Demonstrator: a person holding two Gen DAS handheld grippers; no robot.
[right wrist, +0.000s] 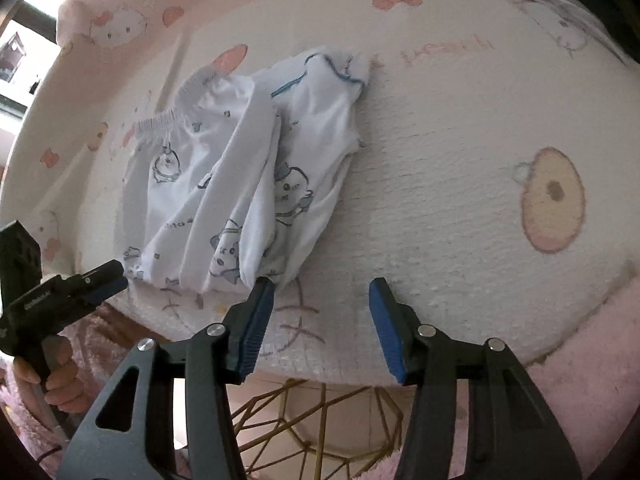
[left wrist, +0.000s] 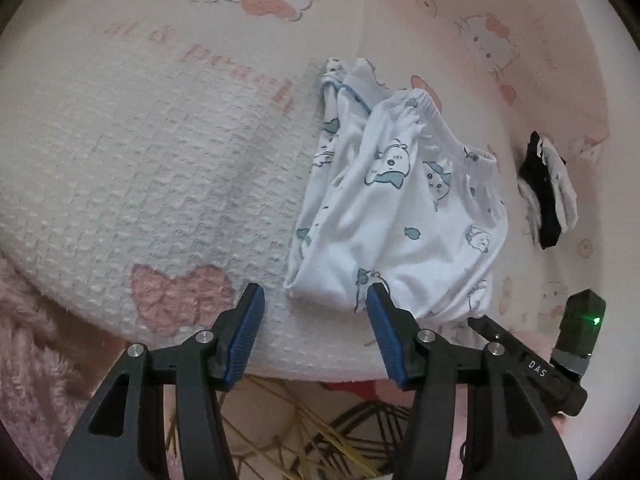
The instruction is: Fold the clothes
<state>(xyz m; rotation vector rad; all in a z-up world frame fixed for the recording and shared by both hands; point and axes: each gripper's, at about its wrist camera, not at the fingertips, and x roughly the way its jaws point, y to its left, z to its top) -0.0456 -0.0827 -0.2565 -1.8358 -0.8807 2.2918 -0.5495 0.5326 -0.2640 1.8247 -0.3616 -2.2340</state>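
Observation:
White pants with blue cartoon animals lie folded lengthwise on a white and pink blanket, waistband at the far end. My left gripper hovers open at the pants' near hem; its right fingertip overlaps the cloth edge and neither pad presses on it. In the right wrist view the same pants lie to the left. My right gripper stands open over bare blanket, its left fingertip just beside the near hem. The left gripper shows there side-on at the pants' near left corner, held by a hand.
A black and white sock lies to the right of the pants. The blanket's near edge drops off just under both grippers, with a gold wire frame below. Pink fluffy fabric borders the near side. One finger of the right gripper shows at lower right.

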